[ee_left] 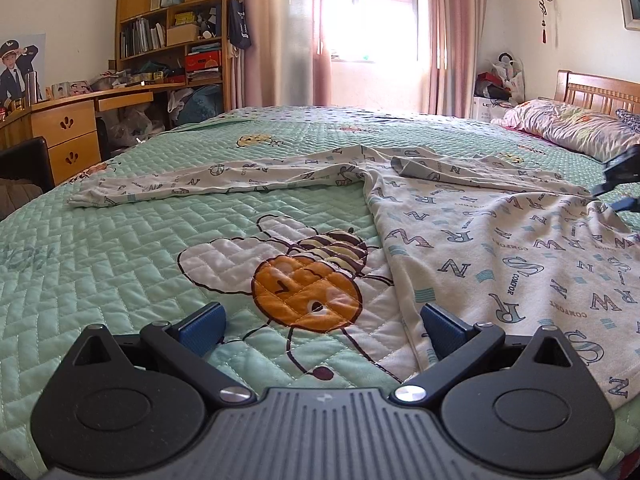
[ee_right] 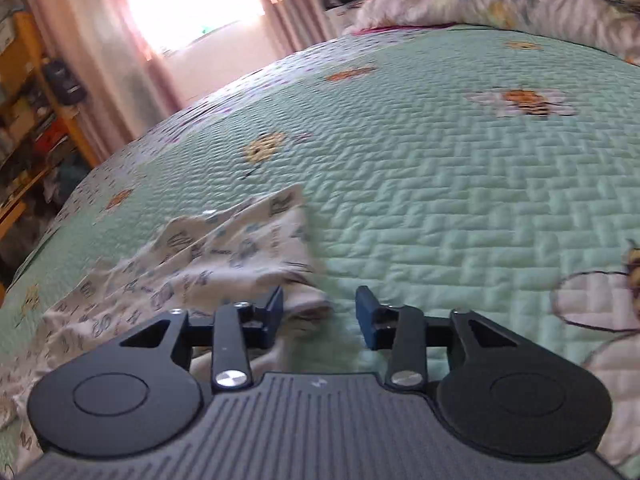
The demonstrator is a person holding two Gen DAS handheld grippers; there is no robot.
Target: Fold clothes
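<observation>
A white long-sleeved shirt [ee_left: 500,240] printed with letters lies flat on the green quilted bed cover [ee_left: 120,248]. One sleeve [ee_left: 200,182] stretches out to the left. My left gripper [ee_left: 322,330] is open and empty, low over the quilt at the shirt's near left hem. My right gripper [ee_right: 319,312] is open, its jaws partly apart, just above the end of the shirt's other sleeve [ee_right: 224,256], which lies bunched to its left. The right gripper also shows at the right edge of the left wrist view [ee_left: 620,184]. The right wrist view is blurred.
A pillow [ee_left: 568,128] and wooden headboard [ee_left: 600,92] are at the far right. A wooden desk with drawers [ee_left: 68,136] and a bookshelf [ee_left: 172,28] stand left of the bed. A curtained window [ee_left: 372,12] is behind. A bee patch [ee_left: 304,276] decorates the quilt.
</observation>
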